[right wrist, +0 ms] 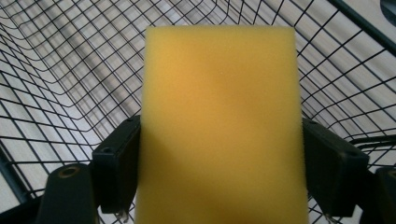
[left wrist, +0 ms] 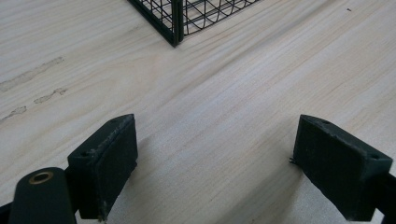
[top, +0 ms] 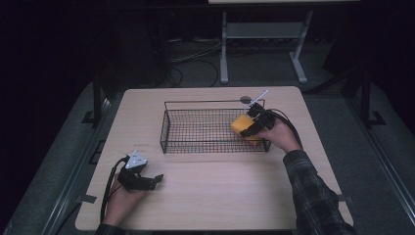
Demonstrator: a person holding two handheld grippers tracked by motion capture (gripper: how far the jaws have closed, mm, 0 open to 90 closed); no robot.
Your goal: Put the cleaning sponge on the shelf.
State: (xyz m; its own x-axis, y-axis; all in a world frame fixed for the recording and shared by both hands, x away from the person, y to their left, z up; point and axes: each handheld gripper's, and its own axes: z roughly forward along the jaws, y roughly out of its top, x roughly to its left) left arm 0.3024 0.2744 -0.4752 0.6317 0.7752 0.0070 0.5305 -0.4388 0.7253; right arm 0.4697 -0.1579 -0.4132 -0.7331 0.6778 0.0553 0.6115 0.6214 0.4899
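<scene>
A yellow sponge [top: 242, 124] [right wrist: 219, 121] is held over the right end of the black wire basket [top: 195, 145] [right wrist: 56, 70], just inside its rim. My right gripper [top: 249, 128] [right wrist: 219, 168] is shut on the sponge, with a black pad pressing each side. The sponge hides most of the basket floor ahead of it. My left gripper [top: 152, 181] [left wrist: 215, 163] rests low over the bare table near the front left, jaws wide apart with nothing between them. A corner of the basket [left wrist: 176, 23] stands ahead of it.
The light wooden table [top: 205, 196] [left wrist: 233, 84] carries the basket at its middle back. A small round grey object [top: 245, 99] lies behind the basket's right end. Cables and a white stand's legs [top: 224, 63] are on the dark floor beyond the table.
</scene>
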